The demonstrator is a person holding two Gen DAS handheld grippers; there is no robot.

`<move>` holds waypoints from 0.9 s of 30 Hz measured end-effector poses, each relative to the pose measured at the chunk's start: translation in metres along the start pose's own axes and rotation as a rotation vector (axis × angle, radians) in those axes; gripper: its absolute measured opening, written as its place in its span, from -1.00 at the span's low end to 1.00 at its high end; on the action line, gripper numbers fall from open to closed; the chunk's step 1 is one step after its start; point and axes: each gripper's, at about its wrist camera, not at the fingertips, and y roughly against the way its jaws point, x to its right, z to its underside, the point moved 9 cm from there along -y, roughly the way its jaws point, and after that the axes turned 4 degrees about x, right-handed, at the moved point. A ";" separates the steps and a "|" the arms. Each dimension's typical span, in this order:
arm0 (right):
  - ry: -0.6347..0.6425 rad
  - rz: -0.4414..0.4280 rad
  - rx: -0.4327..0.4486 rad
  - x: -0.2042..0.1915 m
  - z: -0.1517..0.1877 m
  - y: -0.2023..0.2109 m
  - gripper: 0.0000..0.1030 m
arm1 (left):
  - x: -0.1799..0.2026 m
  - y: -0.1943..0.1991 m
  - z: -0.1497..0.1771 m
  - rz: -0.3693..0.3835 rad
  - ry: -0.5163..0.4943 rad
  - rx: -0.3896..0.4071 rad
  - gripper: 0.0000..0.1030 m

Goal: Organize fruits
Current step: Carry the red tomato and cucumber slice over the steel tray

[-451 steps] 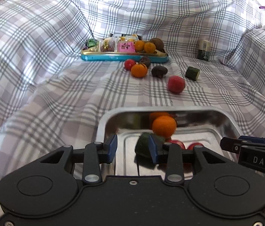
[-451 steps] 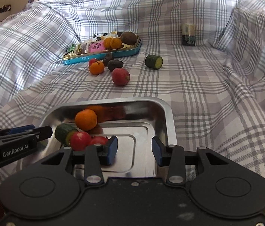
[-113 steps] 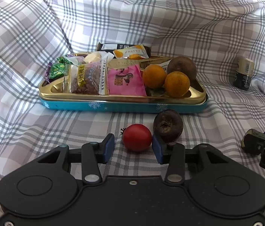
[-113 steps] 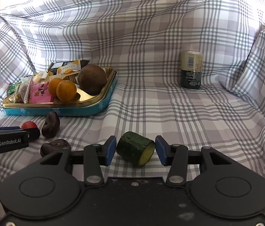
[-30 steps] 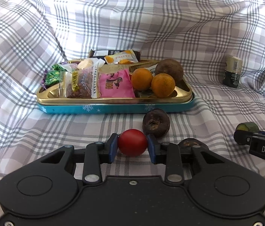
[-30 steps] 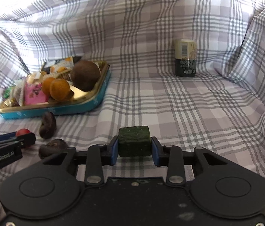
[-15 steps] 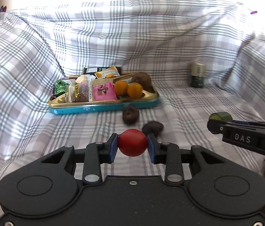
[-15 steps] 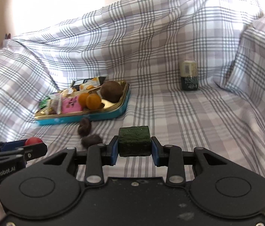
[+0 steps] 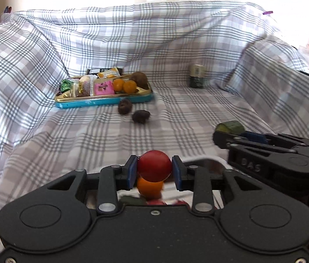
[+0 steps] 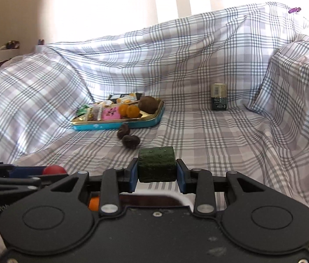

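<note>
My left gripper (image 9: 154, 169) is shut on a red tomato (image 9: 154, 166) and holds it over the near steel tray (image 9: 207, 160), where an orange (image 9: 149, 189) and other fruit lie. My right gripper (image 10: 156, 171) is shut on a green cucumber piece (image 10: 156, 164), also above the steel tray (image 10: 154, 199). The cucumber piece also shows in the left wrist view (image 9: 230, 127), and the tomato in the right wrist view (image 10: 54, 169). Two dark wrinkled fruits (image 9: 141, 116) lie on the checked cloth ahead.
A gold and blue tin (image 9: 101, 97) with snack packets, two oranges (image 9: 124, 86) and a brown fruit stands at the back left. A small dark can (image 9: 196, 78) stands at the back right. Raised folds of checked cloth (image 10: 231, 135) ring the area.
Both grippers have drawn back and up from the tin with their fruit. The steel tray has come into view below them.
</note>
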 end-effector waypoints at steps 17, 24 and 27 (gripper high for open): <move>-0.035 -0.029 -0.012 0.000 0.036 0.044 -0.29 | 0.012 0.016 0.037 -0.064 0.044 -0.050 -0.19; -0.038 -0.032 -0.036 -0.001 0.039 0.038 -0.29 | 0.008 0.008 0.046 -0.067 0.082 -0.092 -0.19; -0.024 -0.022 -0.037 -0.002 0.040 0.037 -0.28 | 0.003 0.006 0.049 -0.074 0.104 -0.104 -0.19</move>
